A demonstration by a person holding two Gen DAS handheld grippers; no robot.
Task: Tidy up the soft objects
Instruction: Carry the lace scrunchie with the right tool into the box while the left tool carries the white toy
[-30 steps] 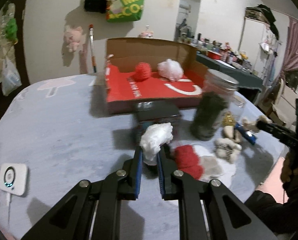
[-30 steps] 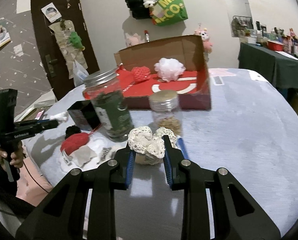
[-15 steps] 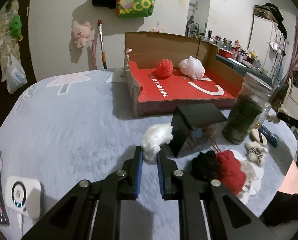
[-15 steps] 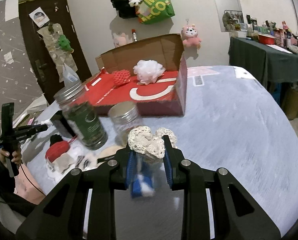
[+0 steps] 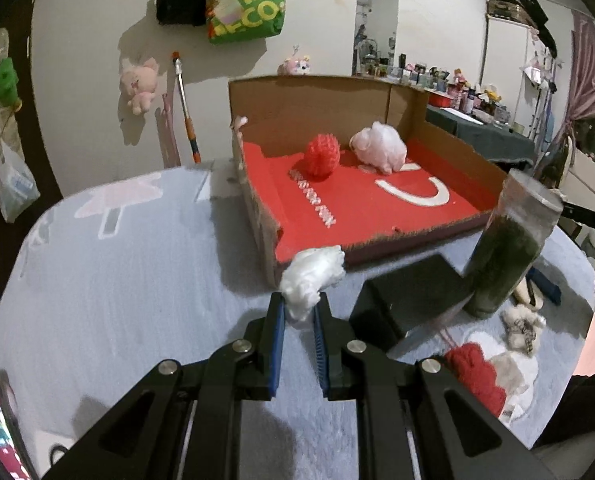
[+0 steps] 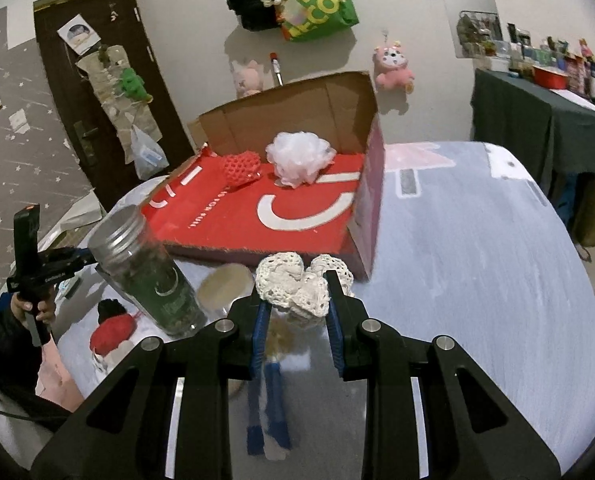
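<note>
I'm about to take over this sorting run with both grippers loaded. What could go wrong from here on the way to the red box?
1. The left gripper pinches only the lower end of the white fluffy puff; most of it bulges past the jaws, so it could slip out.
2. Blue straps dangle below the cream crochet piece in the right gripper and might snag the small jar or the red box wall.
3. The tall green-filled jar stands near the path; a sweep could topple it.

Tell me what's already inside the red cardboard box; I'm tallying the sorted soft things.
Inside the red cardboard box: a red mesh ball and a white pouf, side by side near the back wall. The near right corner is hidden behind the jar.
</note>
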